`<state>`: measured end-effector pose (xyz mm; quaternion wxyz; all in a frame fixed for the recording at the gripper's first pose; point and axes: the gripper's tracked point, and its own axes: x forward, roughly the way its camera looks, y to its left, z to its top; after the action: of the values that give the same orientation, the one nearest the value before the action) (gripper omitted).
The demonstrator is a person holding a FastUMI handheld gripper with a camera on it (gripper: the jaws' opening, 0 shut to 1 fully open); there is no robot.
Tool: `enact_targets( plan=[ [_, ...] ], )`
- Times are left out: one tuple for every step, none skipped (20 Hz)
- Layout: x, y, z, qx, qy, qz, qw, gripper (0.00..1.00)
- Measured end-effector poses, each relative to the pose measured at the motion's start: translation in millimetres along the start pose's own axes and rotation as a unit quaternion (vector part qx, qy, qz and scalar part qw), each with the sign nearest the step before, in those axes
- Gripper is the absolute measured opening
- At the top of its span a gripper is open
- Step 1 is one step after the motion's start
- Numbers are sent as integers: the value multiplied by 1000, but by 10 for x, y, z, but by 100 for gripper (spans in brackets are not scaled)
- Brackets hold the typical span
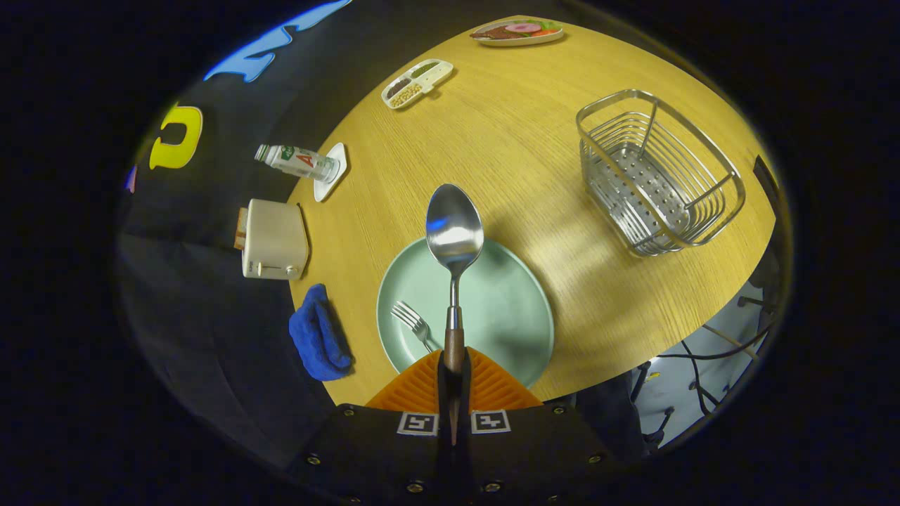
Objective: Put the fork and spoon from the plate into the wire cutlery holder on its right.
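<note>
We hold the spoon (454, 246) clamped by its handle in the gripper (454, 372), lifted above the plate (510, 309).

Both fingers press on the brown handle, and the spoon points straight ahead to twelve o'clock, its bowl reaching past the plate's far rim. The fork (413, 323) lies on the pale green plate at about ten o'clock from our fingertips, its tines pointing away from us. The wire cutlery holder (657, 172) stands empty on the wooden table (520, 126) at roughly two o'clock, well apart from the plate. At nine o'clock we see a blue cloth (318, 334), then a toaster (274, 239) and a bottle (295, 161) lying on its side around ten. Far ahead, near twelve, sit a divided tray (416, 83) and a dish of food (519, 31).
</note>
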<state>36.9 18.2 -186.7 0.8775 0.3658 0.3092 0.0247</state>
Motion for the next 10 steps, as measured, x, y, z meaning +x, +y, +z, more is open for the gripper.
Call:
enact_targets(
  plan=[
    [-86,-14,59,8,-8,3,1000,3],
    [-165,-36,126,18,-17,6,1000,3],
    [-249,-64,163,25,-24,8,999,3],
    [-332,-108,207,32,-30,9,999,3],
    [-414,-159,219,38,-34,8,999,3],
    [-476,-215,244,45,-36,7,998,3],
    [-530,-262,263,54,-38,6,998,3],
    [-562,-298,256,62,-35,5,997,3],
    [-590,-340,259,73,-35,5,997,3],
    [-624,-398,265,83,-32,5,996,3]
  ],
)
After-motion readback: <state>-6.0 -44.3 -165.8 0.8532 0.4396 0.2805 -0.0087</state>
